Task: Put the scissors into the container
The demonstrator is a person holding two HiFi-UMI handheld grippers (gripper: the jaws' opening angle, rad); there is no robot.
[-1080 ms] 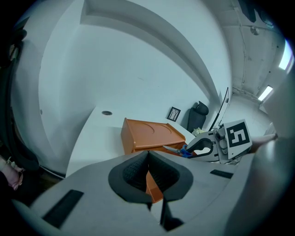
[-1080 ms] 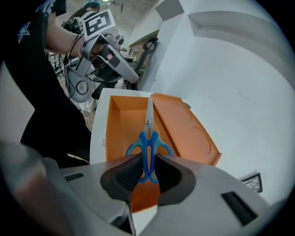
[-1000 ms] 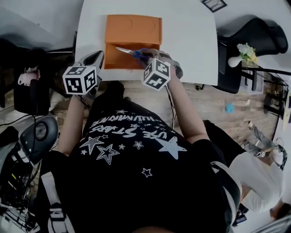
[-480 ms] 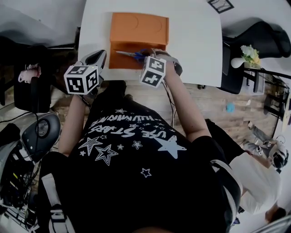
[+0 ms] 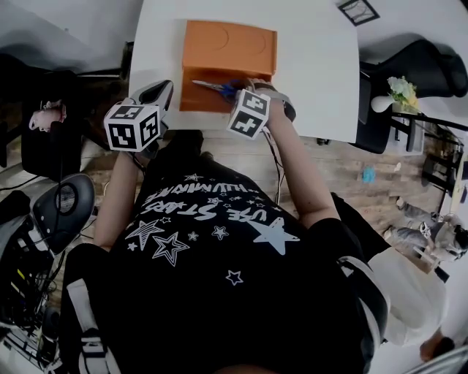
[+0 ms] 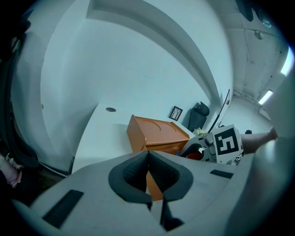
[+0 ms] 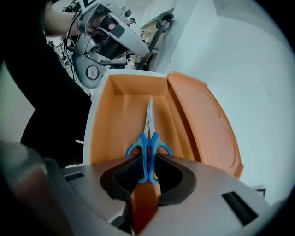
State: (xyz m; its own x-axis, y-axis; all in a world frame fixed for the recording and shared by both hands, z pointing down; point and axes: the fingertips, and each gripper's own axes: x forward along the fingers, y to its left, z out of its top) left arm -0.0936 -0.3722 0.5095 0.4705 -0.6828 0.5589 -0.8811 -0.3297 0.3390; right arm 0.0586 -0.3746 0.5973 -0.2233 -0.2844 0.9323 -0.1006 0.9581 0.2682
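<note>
Blue-handled scissors point(image 7: 148, 143) with closed silver blades hang over the open orange container point(image 7: 115, 133); my right gripper point(image 7: 146, 171) is shut on their handles. In the head view the scissors point(image 5: 218, 88) point left across the container point(image 5: 212, 102), held by the right gripper point(image 5: 235, 93) at the container's right edge. The container's lid point(image 7: 207, 124) stands open on the far side. My left gripper point(image 6: 148, 177) is shut with nothing in it, off the table's near left corner; in the head view it point(image 5: 156, 93) sits left of the container.
The white table point(image 5: 314, 66) carries a small black-framed marker point(image 5: 357, 10) at its far right corner. A black office chair point(image 5: 409, 66) and a vase of flowers point(image 5: 398, 89) stand to the right. Dark equipment lies on the floor at left point(image 5: 58, 212).
The right gripper has drawn slightly toward me and lower with the scissors, which now lie over the container's near part. The left gripper has stayed put.
</note>
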